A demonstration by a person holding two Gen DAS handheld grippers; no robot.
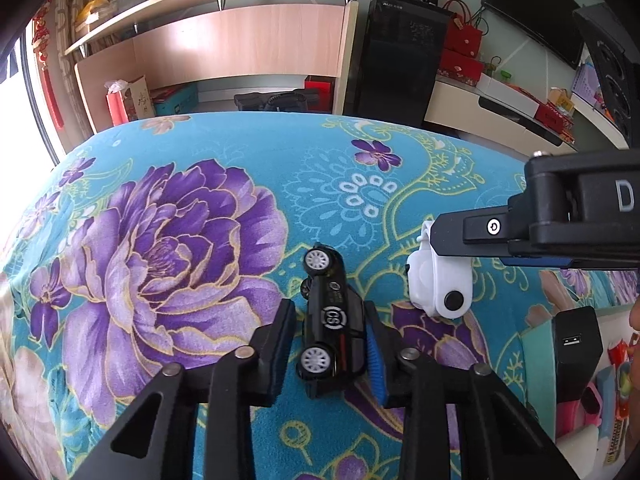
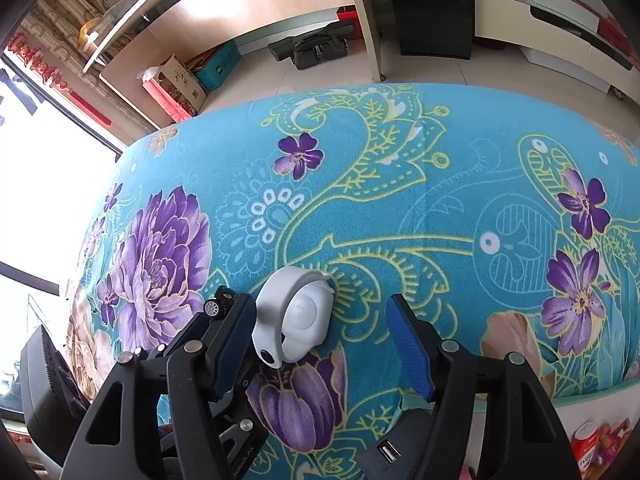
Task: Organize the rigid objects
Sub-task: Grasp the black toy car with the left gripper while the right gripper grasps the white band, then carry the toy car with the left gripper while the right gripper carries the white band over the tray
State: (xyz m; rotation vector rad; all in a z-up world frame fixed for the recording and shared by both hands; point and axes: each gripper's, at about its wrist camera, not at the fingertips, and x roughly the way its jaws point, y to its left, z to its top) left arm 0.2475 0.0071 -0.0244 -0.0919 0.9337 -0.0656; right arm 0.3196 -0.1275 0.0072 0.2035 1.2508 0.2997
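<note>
Sorting is at its start: left gripper [image 1: 332, 344] fingers pinch the black toy car [image 1: 330, 320] lying on the flowered bench [image 1: 200, 432], while right gripper [image 2: 324, 340] fingers stand spread around the white watch [image 2: 296, 320], not yet gripped.

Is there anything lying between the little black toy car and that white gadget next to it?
No. In the left wrist view only bare flowered cloth separates the black toy car from the white gadget.
</note>
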